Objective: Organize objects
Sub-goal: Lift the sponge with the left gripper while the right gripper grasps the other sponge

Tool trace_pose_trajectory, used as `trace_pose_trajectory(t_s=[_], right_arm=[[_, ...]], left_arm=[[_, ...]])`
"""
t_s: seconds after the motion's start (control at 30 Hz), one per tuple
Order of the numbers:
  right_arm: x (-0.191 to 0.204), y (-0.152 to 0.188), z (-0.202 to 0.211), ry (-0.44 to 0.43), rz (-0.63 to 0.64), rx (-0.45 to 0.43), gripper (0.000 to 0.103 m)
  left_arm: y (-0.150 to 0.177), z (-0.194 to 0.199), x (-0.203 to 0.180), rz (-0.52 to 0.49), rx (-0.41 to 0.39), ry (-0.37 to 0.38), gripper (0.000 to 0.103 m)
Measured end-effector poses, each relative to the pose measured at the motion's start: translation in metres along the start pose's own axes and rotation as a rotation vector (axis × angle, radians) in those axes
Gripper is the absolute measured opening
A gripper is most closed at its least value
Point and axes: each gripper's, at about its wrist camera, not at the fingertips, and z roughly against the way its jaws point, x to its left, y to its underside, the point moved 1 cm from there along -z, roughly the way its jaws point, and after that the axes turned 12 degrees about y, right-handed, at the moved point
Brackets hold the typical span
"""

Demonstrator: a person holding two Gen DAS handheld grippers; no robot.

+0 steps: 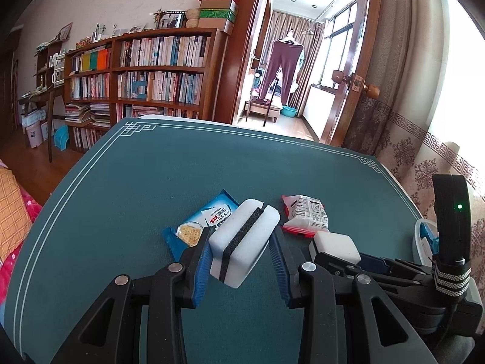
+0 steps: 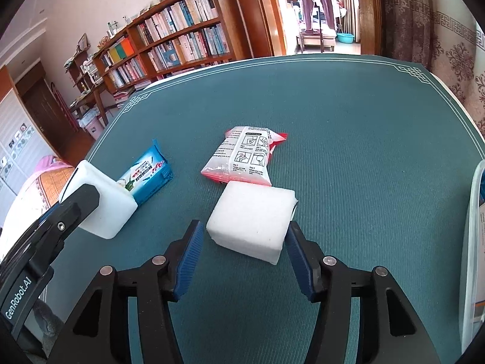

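A white sponge with a black middle layer [image 1: 242, 241] lies on the green table mat, between the fingers of my left gripper [image 1: 241, 244]; the left pad touches it, the right pad stands just off it. A plain white sponge block [image 2: 251, 220] lies between the open fingers of my right gripper [image 2: 242, 236], small gaps either side. A blue cracker packet [image 1: 201, 224] lies behind the layered sponge, also in the right wrist view [image 2: 148, 171]. A white and red packet [image 2: 242, 154] lies behind the plain block, also in the left wrist view [image 1: 306, 215].
A clear plastic container [image 2: 476, 242] stands at the right edge of the green mat [image 2: 363, 121]. A bookshelf [image 1: 145, 69], an open doorway and a patterned curtain lie beyond the far edge. A bed with orange bedding is at the left.
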Motion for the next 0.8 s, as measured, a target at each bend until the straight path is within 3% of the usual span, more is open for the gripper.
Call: trace_pose_trajectory(t_s=[0.23, 0.43, 0.8], right_arm=[[0.001, 0.003, -0.001, 0.013, 0.033, -0.007, 0.052], [-0.008, 0.012, 0.026, 0.002, 0.028, -0.052, 0.052], [-0.073, 0.015, 0.099, 0.066, -0.054, -0.166, 0.052]], left_arm=[[0.001, 0.000, -0.002, -0.001, 0.005, 0.007, 0.039], [0.004, -0.002, -0.007, -0.014, 0.016, 0.022, 0.039], [0.008, -0.001, -0.035, -0.072, 0.042, 0.056, 0.039]])
